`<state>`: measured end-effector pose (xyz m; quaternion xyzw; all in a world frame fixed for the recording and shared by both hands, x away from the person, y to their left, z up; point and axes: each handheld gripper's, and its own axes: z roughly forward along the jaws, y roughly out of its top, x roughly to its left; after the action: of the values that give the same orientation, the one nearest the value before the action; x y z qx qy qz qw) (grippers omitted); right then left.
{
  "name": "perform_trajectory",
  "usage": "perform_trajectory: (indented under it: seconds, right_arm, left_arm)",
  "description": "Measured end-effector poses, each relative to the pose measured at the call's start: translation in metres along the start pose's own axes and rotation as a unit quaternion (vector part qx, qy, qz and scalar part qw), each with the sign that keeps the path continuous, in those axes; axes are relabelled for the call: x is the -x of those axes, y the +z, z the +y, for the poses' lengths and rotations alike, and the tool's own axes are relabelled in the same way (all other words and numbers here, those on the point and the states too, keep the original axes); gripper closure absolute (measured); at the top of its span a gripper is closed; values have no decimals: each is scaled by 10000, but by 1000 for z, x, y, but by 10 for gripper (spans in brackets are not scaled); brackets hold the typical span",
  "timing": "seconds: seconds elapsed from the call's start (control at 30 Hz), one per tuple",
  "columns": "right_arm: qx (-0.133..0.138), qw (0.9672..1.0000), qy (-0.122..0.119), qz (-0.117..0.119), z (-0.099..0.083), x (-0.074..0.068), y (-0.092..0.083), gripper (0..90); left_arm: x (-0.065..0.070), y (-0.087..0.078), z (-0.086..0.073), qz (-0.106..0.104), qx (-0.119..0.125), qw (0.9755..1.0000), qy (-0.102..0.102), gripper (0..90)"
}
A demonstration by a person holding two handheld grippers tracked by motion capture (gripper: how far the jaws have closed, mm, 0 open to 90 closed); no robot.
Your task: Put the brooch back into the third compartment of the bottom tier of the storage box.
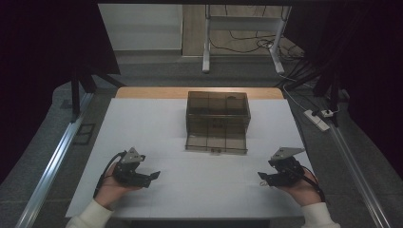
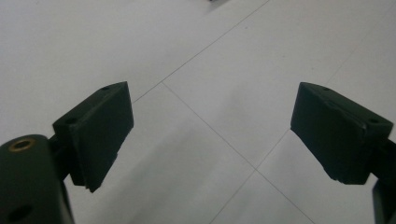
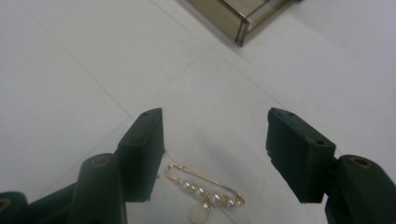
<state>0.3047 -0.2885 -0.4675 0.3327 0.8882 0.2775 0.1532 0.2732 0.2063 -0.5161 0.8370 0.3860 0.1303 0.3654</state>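
A gold pin brooch with pearls (image 3: 205, 189) lies flat on the white table cover, low between the jaws of my right gripper (image 3: 215, 130). Those jaws stand apart and neither pad touches the brooch. In the high view the right gripper (image 1: 263, 178) rests near the table's front right and points left, with the brooch (image 1: 262, 183) a pale speck at its tips. A smoky see-through box (image 1: 217, 111) stands at the middle back, its shallow drawer (image 1: 216, 142) pulled out toward me. My left gripper (image 1: 153, 176) sits at the front left, open over bare cover (image 2: 212, 121).
The white cover (image 1: 199, 185) spans the table, with a wooden strip (image 1: 142, 92) at its far edge. Metal rails (image 1: 52, 161) run along both sides. A corner of the box (image 3: 240, 18) shows ahead of the right gripper. A power strip (image 1: 317, 118) lies on the floor at right.
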Motion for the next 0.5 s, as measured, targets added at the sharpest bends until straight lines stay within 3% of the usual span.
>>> perform_trajectory:
  seconds: [0.37, 0.5]
  right_arm:
    - [-290, 9995, 15, -153, -12, -4, -2, 360]
    - [-321, 9992, 138, -175, -19, -6, -4, 346]
  left_arm:
    - [0, 0, 0, -3, -14, 10000, -2, 125]
    - [0, 0, 0, -2, -14, 10000, 0, 125]
